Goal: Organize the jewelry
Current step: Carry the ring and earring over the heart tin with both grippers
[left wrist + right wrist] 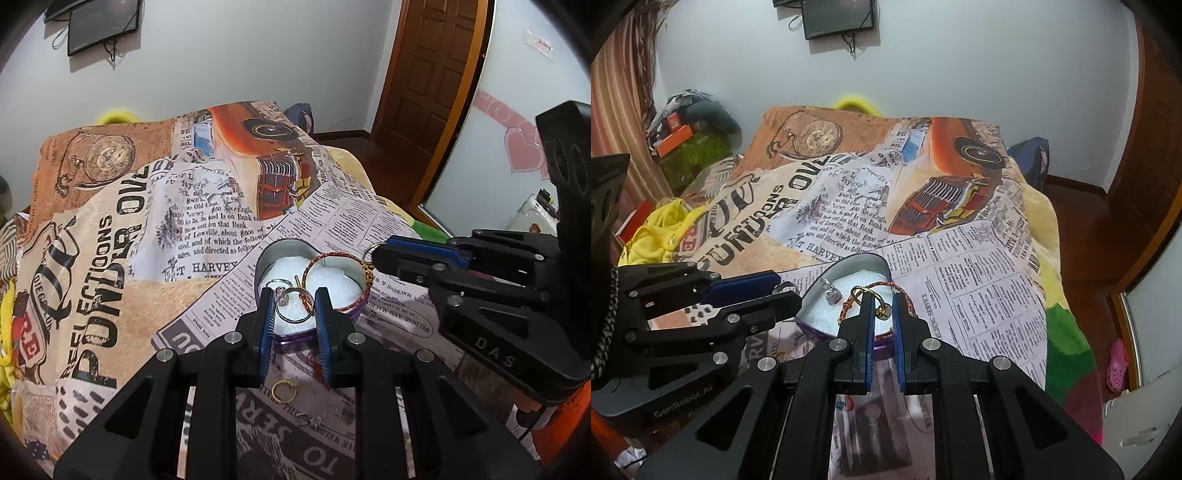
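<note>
A heart-shaped tin (pixel 275 249) with white foam stands on the printed blanket; it also shows in the right wrist view (pixel 849 267). A red-gold braided bangle (pixel 334 256) leans in it. My left gripper (pixel 294 301) is open around a large silver ring (pixel 291 306) at the tin's near side. My right gripper (pixel 882 302) is open over the tin, a gold ring (pixel 862 291) touching its left finger and a small gold charm (pixel 882 313) between the fingers. A silver charm (pixel 831 291) lies on the foam. In the left wrist view the right gripper (pixel 384 251) reaches in from the right.
A gold ring (pixel 282 391) and a small silver ring (pixel 302 419) lie on the blanket below the left fingers. Yellow cloth (pixel 657 232) and boxes (pixel 679 136) sit at the bed's left side. A wooden door (pixel 432 74) stands at the right.
</note>
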Motion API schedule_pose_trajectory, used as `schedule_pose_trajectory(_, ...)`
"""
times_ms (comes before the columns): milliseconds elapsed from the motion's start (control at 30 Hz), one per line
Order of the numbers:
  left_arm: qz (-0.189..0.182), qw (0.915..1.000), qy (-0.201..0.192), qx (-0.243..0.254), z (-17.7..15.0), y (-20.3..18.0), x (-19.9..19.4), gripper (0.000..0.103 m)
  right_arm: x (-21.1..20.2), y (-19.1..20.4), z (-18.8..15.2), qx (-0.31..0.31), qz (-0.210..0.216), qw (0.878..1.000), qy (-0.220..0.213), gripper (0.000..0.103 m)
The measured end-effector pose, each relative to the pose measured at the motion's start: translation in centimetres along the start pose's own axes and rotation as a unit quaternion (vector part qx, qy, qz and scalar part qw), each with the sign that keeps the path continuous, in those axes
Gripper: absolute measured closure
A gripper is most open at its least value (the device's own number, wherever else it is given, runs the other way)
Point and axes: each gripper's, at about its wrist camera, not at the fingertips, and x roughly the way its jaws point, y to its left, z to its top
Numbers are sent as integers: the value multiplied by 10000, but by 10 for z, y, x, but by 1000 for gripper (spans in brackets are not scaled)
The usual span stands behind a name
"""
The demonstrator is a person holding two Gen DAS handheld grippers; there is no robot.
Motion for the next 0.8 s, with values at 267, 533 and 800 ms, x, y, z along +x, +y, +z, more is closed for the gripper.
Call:
schedule_pose_trajectory(267,-96,9999,131,26,2,2,18,82,18,-4,3,-20,72,9999,145,95)
schedule_pose_trajectory(533,-178,9995,266,47,2,4,30,82,31,-6,3,-24,126,9995,303,95)
schedule_pose_trajectory(800,-158,9994,317,-18,2,7,33,83,37,-7,4,-17,207,9990,388,95)
